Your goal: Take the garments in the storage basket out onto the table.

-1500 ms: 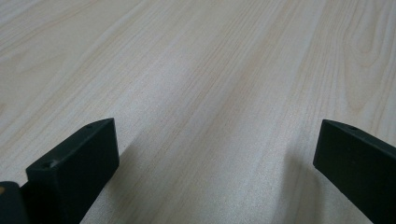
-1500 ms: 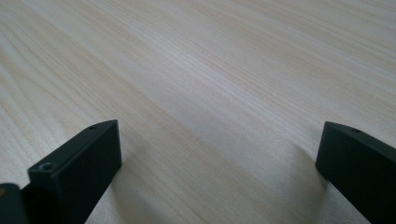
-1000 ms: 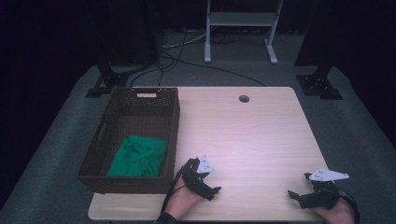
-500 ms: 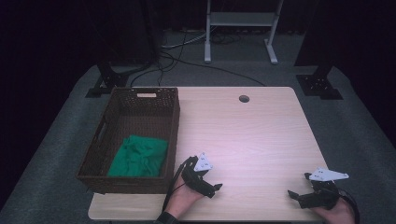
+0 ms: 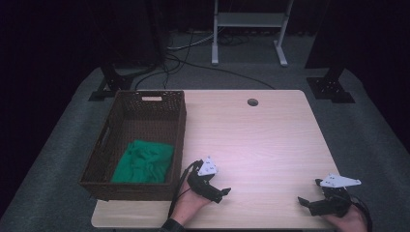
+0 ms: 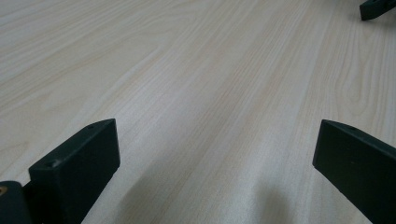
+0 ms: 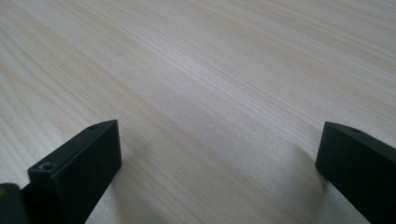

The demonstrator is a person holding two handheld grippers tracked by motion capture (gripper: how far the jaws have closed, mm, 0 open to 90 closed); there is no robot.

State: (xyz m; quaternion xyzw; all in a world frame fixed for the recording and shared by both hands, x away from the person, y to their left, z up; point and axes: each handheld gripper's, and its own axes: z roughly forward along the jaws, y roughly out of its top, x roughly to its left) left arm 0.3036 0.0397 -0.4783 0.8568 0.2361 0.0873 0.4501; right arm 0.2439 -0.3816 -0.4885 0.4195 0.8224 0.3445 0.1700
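A dark wicker basket (image 5: pixel 180 126) stands on the left part of the light wooden table (image 5: pixel 256 140). A green cloth (image 5: pixel 144 161) lies crumpled inside it near the front. My left gripper (image 5: pixel 221 194) rests low over the table's front edge, just right of the basket, open with nothing between its jaws. My right gripper (image 5: pixel 309 201) sits near the front right corner, also open and empty. In the left gripper view the left gripper (image 6: pixel 217 154) has its jaws spread wide over bare wood, and a tip of the right gripper (image 6: pixel 377 8) shows at the top right. The right gripper (image 7: pixel 219 151) spans bare wood too.
A round cable hole (image 5: pixel 252 102) lies near the table's far edge. Beyond the table are a white metal stand (image 5: pixel 247 29), black stand bases (image 5: pixel 331 87) and cables on grey carpet.
The left gripper has shifted slightly; the right gripper and the cloth in the basket stay where they were.
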